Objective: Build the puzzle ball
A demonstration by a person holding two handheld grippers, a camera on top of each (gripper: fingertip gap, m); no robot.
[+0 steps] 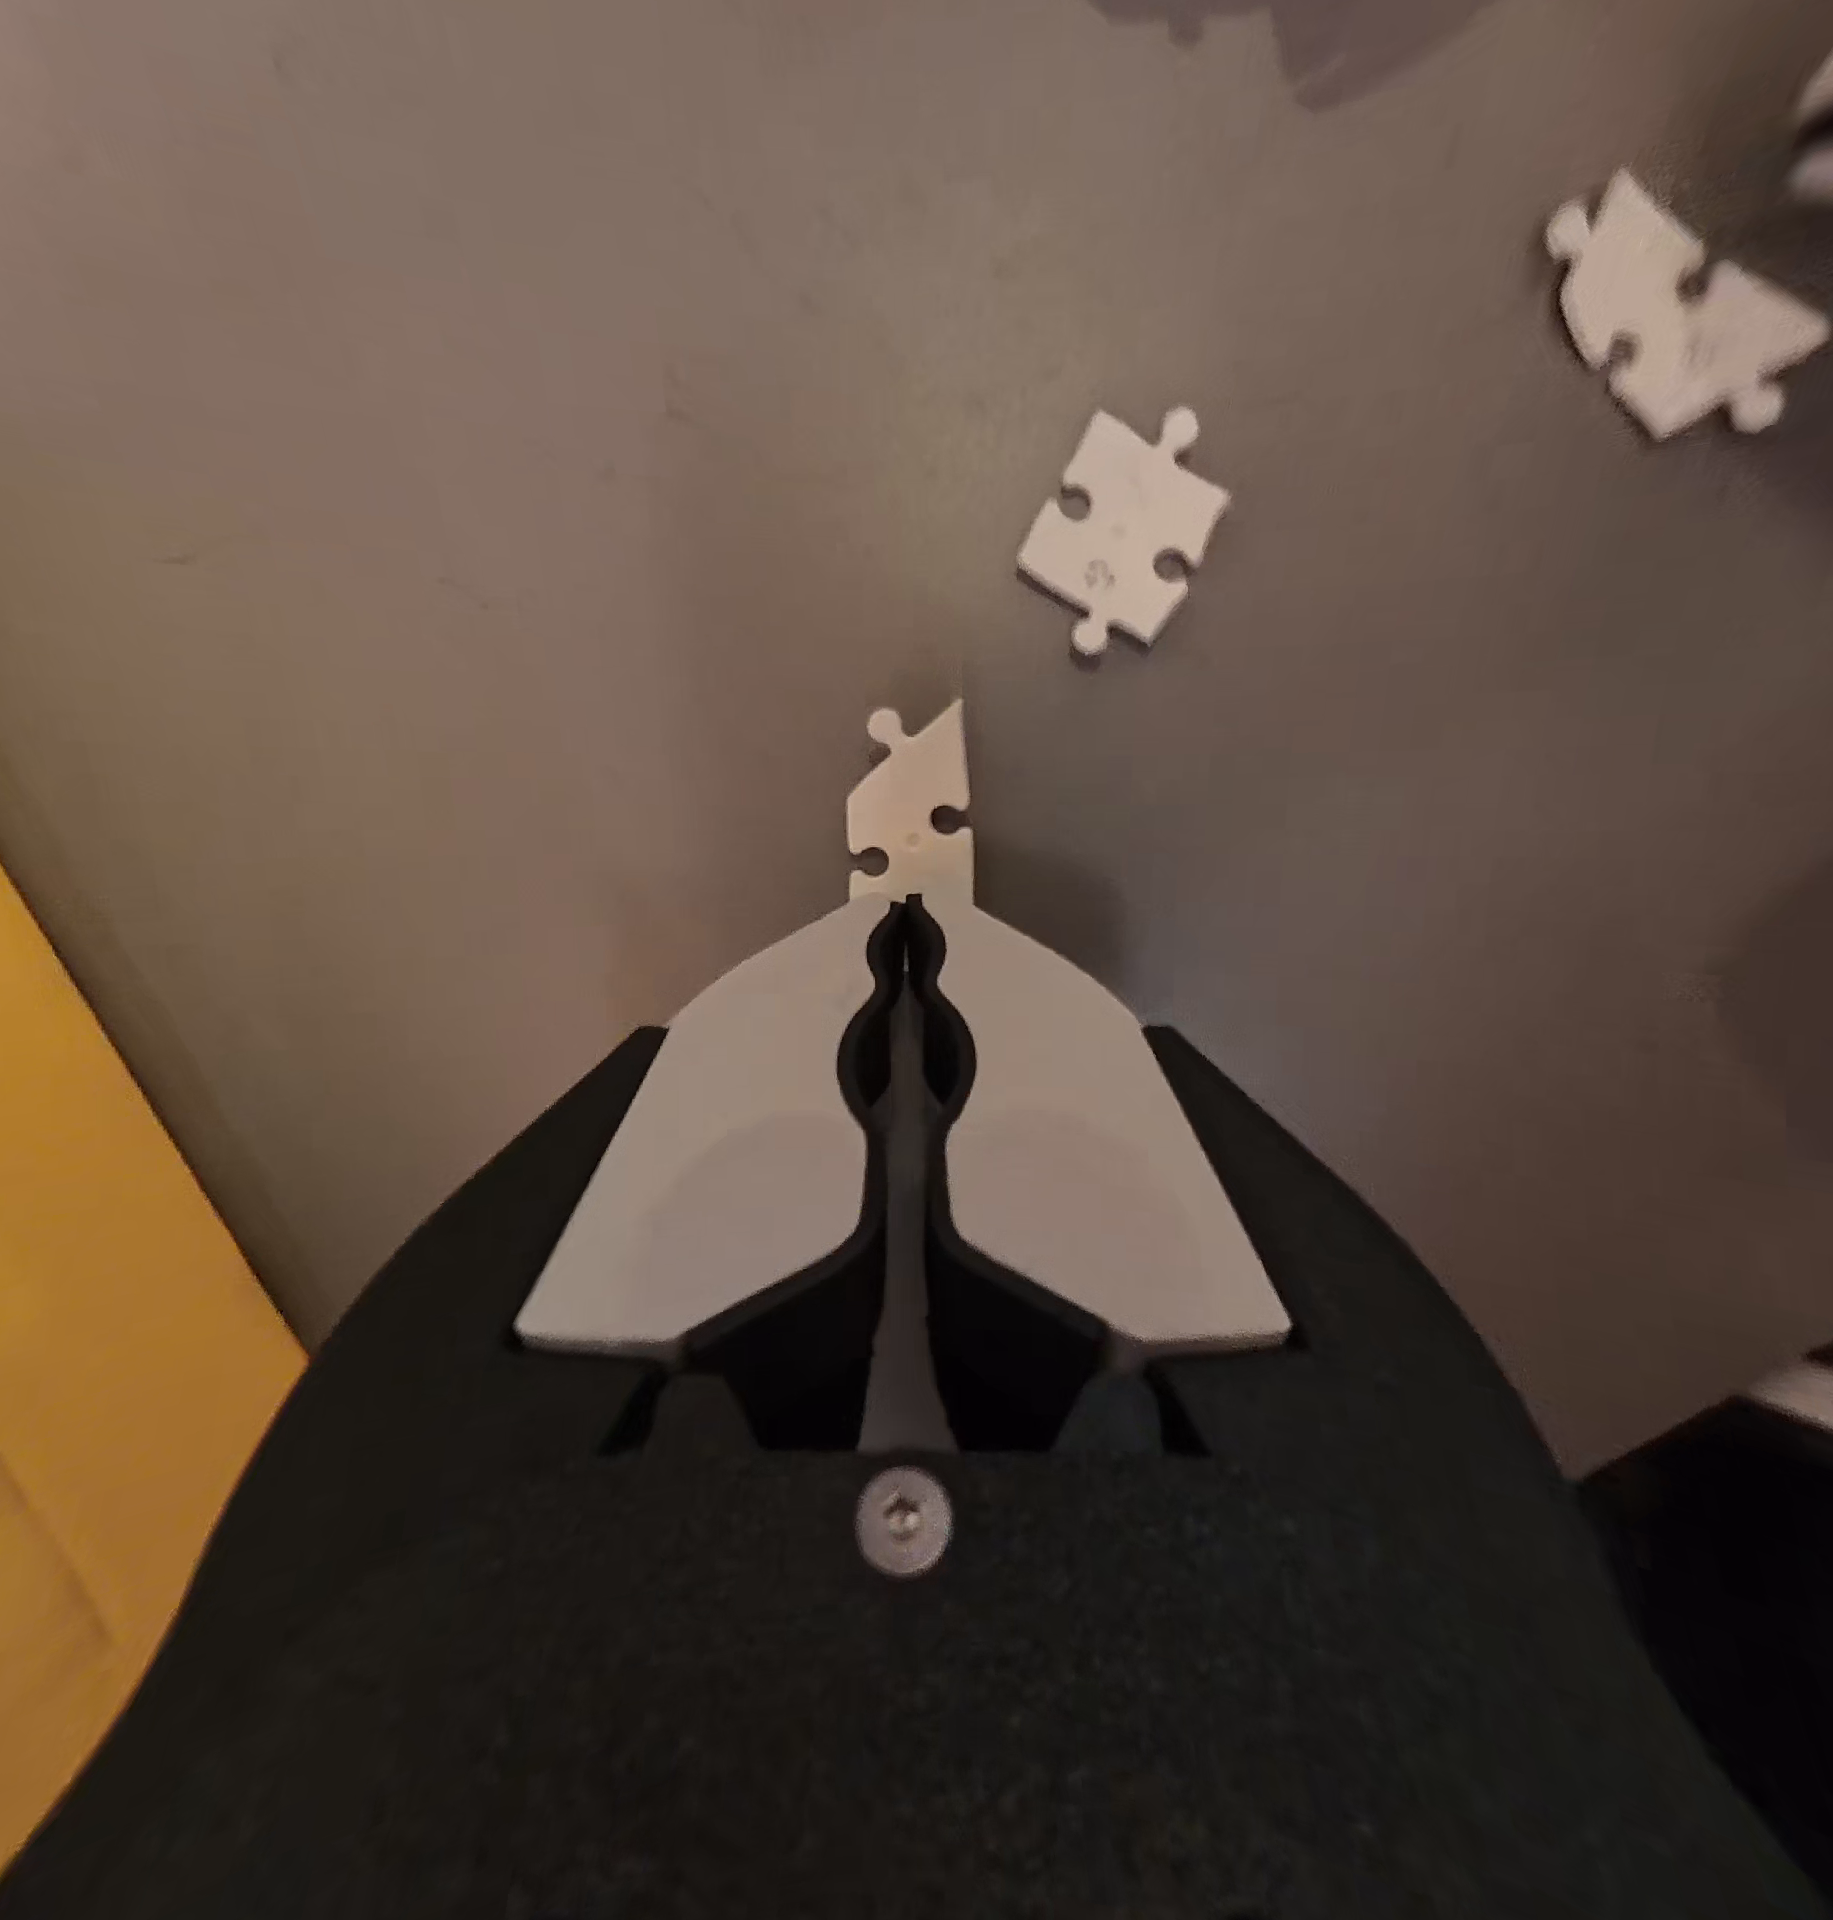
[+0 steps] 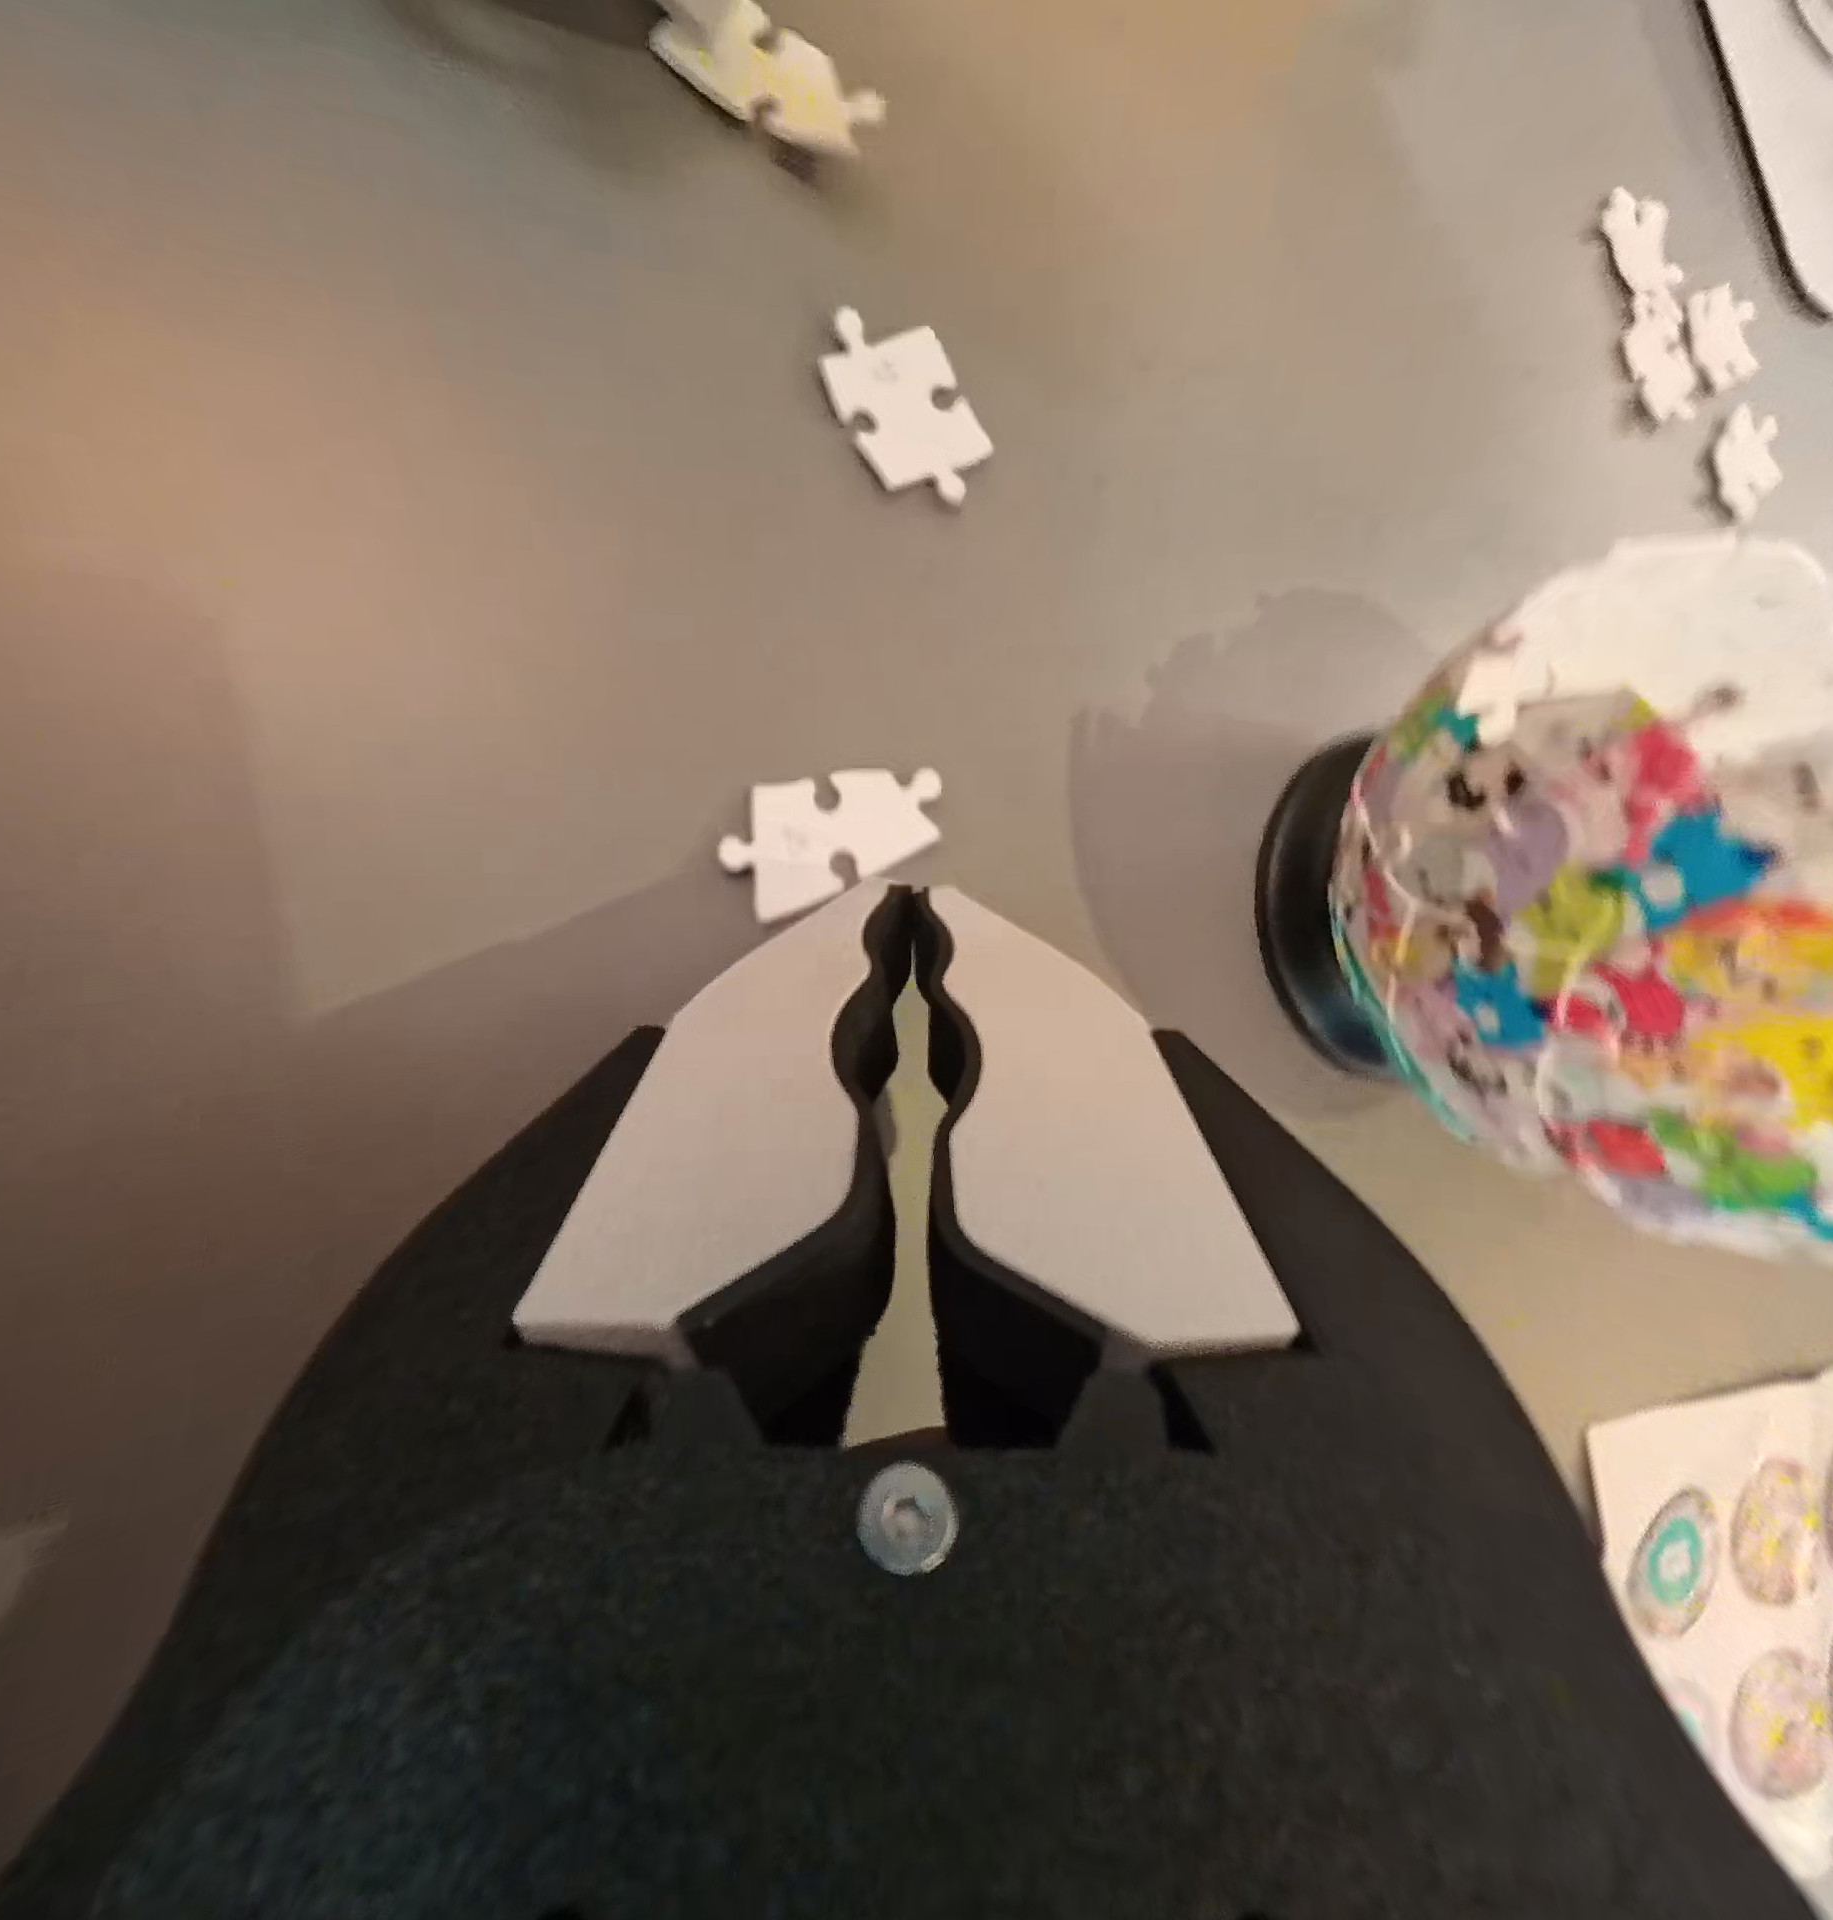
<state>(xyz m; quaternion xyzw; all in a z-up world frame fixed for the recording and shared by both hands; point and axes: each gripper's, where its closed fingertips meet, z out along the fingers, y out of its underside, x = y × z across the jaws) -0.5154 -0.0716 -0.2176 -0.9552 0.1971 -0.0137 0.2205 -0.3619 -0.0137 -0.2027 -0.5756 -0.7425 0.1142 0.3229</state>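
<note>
My left gripper is shut on a white puzzle piece, which sticks out past its tips above the grey table. My right gripper is shut with nothing visibly between its tips. A joined pair of white pieces lies flat on the table just beyond them, its near edge hidden by the left finger. The partly built colourful puzzle ball sits tilted on a black stand to the right, showing its white inside at the open part.
A single white piece and a joined pair lie ahead of the left gripper. In the right wrist view, a loose piece, a blurred joined pair, several small pieces, a white object and a printed sheet. My right fingertips sit around 15 centimeters from my left ones. The white object sits 40 centimeters or so from the ends of my left fingers.
</note>
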